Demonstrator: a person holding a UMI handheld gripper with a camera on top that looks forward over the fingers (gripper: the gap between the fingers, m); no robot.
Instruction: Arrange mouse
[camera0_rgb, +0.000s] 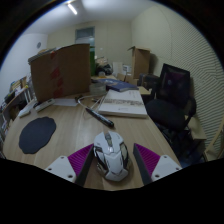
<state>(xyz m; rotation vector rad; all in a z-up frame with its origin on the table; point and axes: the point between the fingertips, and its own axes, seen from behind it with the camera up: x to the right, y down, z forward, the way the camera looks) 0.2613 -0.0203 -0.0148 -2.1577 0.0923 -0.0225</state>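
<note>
A white and grey mouse (111, 155) lies on the wooden desk (70, 125), between my fingers. My gripper (111, 163) is open. The left magenta pad (78, 160) is right beside the mouse's left side. A thin strip of desk shows between the mouse and the right pad (147, 158). The mouse's rear end is hidden at the bottom of the view. A dark oval mouse mat (38, 133) lies on the desk ahead and to the left of the fingers.
A black pen-like object (99, 116) lies just ahead of the mouse. Beyond it are a book (123, 105), a cardboard box (60, 70) and papers (55, 102). A black office chair (172, 98) stands at the desk's right side.
</note>
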